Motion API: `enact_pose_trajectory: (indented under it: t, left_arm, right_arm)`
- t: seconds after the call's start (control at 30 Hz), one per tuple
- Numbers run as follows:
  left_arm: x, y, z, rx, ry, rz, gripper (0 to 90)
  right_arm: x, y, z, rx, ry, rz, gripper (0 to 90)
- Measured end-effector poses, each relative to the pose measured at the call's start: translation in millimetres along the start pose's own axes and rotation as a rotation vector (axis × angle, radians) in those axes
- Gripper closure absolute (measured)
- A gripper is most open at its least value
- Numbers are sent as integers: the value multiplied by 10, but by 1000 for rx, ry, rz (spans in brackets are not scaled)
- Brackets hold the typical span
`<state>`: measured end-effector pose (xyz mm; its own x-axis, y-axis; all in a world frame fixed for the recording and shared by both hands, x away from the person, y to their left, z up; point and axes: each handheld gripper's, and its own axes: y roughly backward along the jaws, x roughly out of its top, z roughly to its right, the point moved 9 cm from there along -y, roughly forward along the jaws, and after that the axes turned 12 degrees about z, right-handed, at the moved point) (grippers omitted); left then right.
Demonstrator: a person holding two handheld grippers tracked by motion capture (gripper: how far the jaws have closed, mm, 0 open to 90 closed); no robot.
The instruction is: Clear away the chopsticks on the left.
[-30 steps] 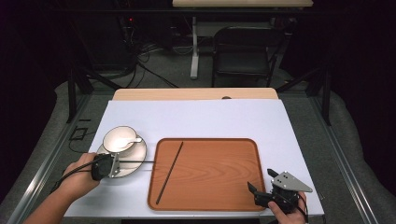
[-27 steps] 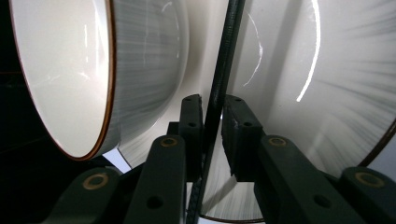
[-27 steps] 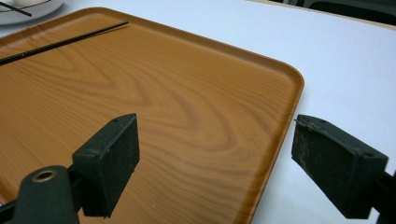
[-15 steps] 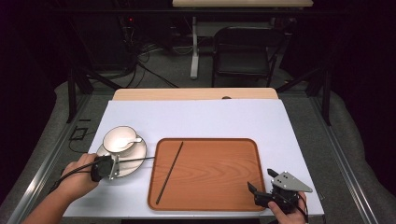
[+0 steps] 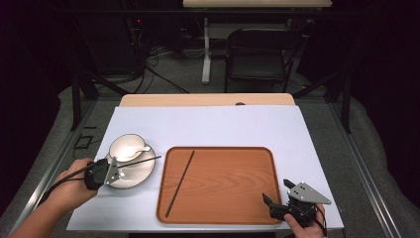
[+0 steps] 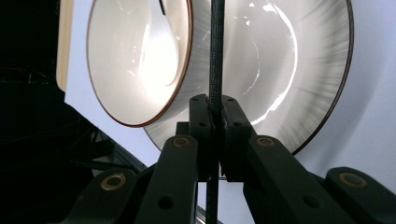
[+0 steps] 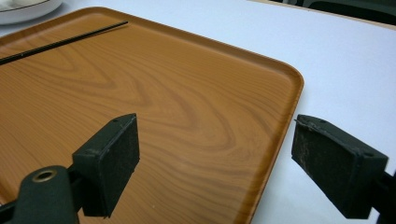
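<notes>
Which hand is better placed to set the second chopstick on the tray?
Left. The left gripper is shut on a chopstick over the saucer, beside the tray. The right gripper is open, empty.

Two black chopsticks: one chopstick [image 5: 179, 183] lying on the tray, the other chopstick [image 5: 141, 161] over the saucer. One wooden tray [image 5: 237, 208]. One saucer [image 5: 141, 173]. One white cup [image 5: 121, 146] with one white spoon [image 5: 137, 149] in it. One desk [image 5: 223, 124]. One chair [image 5: 257, 54] behind.
</notes>
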<state>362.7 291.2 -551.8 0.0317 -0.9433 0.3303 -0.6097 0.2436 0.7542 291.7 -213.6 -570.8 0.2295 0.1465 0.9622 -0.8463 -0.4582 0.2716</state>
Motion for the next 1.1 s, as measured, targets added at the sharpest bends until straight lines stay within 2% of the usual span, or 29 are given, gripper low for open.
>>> enact_pose_trajectory:
  t: [0.07,0.13,0.17,0.27,0.3,0.4,0.5,0.57,0.6,0.63,0.7,0.73,0.77,0.8,0.9,0.97,1.07,1.1]
  left_arm:
    - [28,19,-7,3,-7,0,855]
    - [66,32,-7,3,2,10,855]
    - [91,45,-1,-10,14,9,855]
    - [172,69,5,-27,106,36,856]
    - [202,83,4,-33,170,33,856]
    - [298,105,-11,-47,292,70,856]
    - [439,123,-3,-90,456,130,856]
    - [539,137,-1,-116,550,164,856]
    - [594,149,8,-139,612,180,856]
    - [639,157,7,-152,655,191,856]
    - [741,168,25,-196,771,203,856]
    - [783,166,21,-203,840,202,856]
    - [835,165,29,-225,889,205,856]
    - [872,161,33,-236,910,210,856]
    - [975,147,66,-282,1032,204,856]
    - [1043,137,87,-327,1140,193,855]
    - [1100,100,96,-381,1254,192,855]
    - [1124,73,95,-402,1320,198,855]
  right_arm:
    - [0,0,1,-1,0,0,148]
    - [1,0,2,-1,1,1,148]
    - [0,0,1,0,0,0,148]
    - [-1,-2,1,1,-1,0,148]
    - [-1,0,2,0,0,0,148]
    - [-3,-1,5,2,-2,-1,148]
    - [-6,-2,9,2,-3,-2,148]
    - [-8,-1,14,2,-7,-1,148]
    - [-10,-2,16,2,-11,-2,148]
    - [-12,-2,21,3,-12,-3,148]
    - [-13,-1,26,2,-15,-3,148]
    - [-12,-1,26,3,-15,-2,148]
    - [-12,-1,24,3,-16,-2,148]
    - [-10,0,22,4,-16,-1,148]
    - [-9,-1,21,5,-15,0,148]
    - [-11,-2,21,6,-16,-2,148]
    - [-5,1,22,4,-14,2,148]
    - [-5,0,20,4,-14,2,148]
